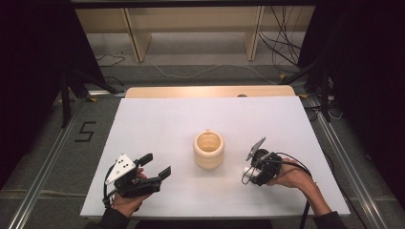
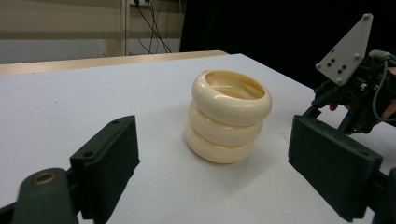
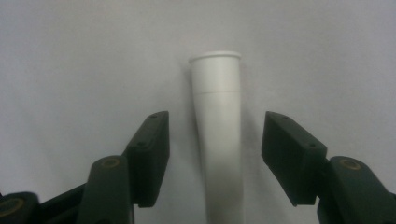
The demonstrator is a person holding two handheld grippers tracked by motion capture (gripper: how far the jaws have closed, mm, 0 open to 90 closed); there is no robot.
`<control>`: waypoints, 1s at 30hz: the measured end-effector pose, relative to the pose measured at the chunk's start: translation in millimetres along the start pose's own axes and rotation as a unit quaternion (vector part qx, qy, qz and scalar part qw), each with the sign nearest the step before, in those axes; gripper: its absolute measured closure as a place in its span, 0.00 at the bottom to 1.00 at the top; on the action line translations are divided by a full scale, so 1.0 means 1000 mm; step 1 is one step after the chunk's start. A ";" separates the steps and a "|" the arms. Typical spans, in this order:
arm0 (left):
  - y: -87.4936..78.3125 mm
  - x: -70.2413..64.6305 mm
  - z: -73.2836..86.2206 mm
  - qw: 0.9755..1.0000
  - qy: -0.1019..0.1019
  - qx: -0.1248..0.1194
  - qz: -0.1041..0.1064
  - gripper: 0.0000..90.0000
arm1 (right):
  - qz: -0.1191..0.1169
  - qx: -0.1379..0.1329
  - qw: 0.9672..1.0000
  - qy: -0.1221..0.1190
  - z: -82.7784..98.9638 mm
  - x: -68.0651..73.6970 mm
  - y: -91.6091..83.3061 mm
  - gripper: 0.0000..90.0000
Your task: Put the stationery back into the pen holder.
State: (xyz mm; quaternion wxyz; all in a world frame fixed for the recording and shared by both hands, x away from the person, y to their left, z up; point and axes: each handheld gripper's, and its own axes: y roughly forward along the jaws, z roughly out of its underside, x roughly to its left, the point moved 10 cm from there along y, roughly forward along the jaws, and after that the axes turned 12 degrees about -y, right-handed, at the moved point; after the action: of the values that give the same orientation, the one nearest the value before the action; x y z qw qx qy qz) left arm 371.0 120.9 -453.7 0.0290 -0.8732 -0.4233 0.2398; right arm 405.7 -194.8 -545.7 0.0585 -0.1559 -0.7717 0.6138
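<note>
Hands come in from the bottom of the high view, each one holding a gripper. On the left side, the left gripper (image 1: 154, 166) rests low on the white table (image 1: 157, 119). Its jaws are spread wide and hold nothing. It points toward the middle of the table.

In the middle stands a cream holder (image 1: 208, 149) that looks like three fat rings stacked up. It stands upright and its top is open. From the left gripper view, the holder (image 2: 227, 122) sits between the two black jaws but farther off, not touching them.

On the right side, the right gripper (image 1: 251, 168) points down at the table. A white tube (image 3: 218, 135) lies flat there, near the holder but apart from it. The right jaws are spread apart, one on each side of the tube, and do not pinch it yet.

I think the step in hand is picking up the tube. Next, the right jaws need to squeeze the tube's sides. Then the tube can be lifted, tipped upright and put into the holder's open top.
</note>
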 end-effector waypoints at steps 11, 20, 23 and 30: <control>0.000 0.000 0.000 1.000 0.000 0.000 0.000 0.17 | -0.006 0.020 1.000 -0.014 0.002 0.002 0.003 0.63; 0.000 0.000 0.000 1.000 0.000 0.001 -0.001 0.17 | -0.002 0.027 0.999 -0.020 0.002 0.001 0.004 0.75; 0.000 0.000 0.000 1.000 0.000 0.001 0.000 0.17 | -0.001 0.029 0.999 -0.025 0.002 0.001 0.004 0.77; 0.000 0.000 0.000 1.000 0.000 0.000 -0.001 0.17 | -0.004 0.024 0.999 -0.042 0.000 0.005 0.000 0.77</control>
State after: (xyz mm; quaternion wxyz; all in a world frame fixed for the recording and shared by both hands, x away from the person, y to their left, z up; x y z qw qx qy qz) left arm 370.9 121.3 -453.7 0.0295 -0.8730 -0.4237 0.2397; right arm 401.0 -193.2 -545.9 0.0322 -0.1260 -0.7588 0.6382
